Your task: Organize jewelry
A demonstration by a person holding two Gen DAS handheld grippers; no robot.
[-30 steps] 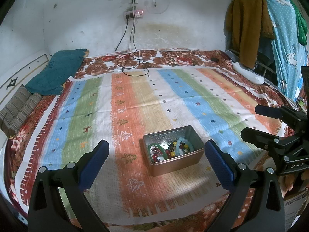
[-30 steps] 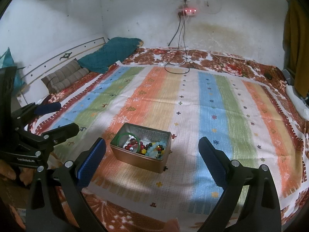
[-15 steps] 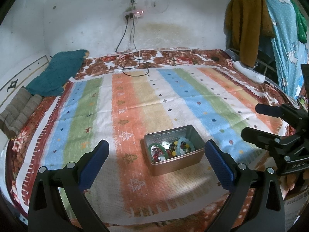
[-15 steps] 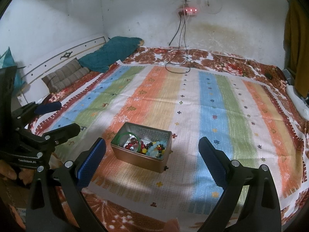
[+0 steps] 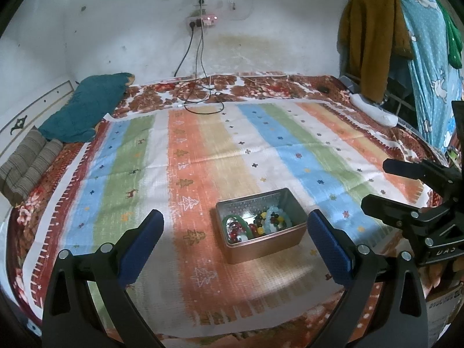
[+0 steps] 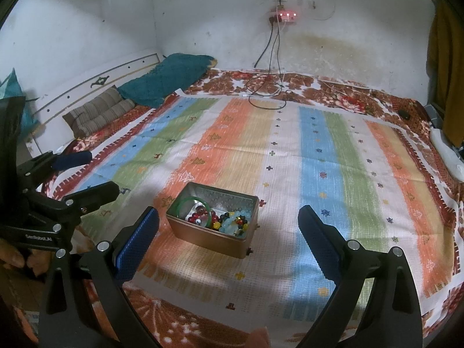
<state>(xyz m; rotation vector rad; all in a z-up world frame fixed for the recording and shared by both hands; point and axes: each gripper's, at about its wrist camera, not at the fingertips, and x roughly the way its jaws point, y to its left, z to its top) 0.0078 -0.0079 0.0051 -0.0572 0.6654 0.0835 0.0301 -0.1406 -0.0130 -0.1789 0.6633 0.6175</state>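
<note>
An open metal tin [image 5: 287, 240] [image 6: 203, 239] sits on the striped cloth near the bed's front edge. It holds a green bangle [image 5: 232, 219] [image 6: 193, 200] and several coloured bead bracelets [image 5: 271, 222] [image 6: 232, 222]. My left gripper [image 5: 236, 246] is open and empty, hovering in front of the tin. My right gripper [image 6: 229, 245] is open and empty, also short of the tin. Each gripper shows at the edge of the other's view, the right one [image 5: 406, 191] and the left one [image 6: 78, 174].
The striped cloth [image 5: 203, 159] covers a floral bedspread. A teal pillow [image 5: 87, 107] and striped cushion [image 5: 26, 168] lie at the left. Cables [image 5: 200, 98] run from a wall socket onto the bed. Clothes [image 5: 374, 37] hang at the right. A white object [image 5: 374, 110] lies at the bed's right edge.
Both grippers have drifted slightly; the tin sits a little higher in the right wrist view and a little right in the left wrist view. Jaws stay open.
</note>
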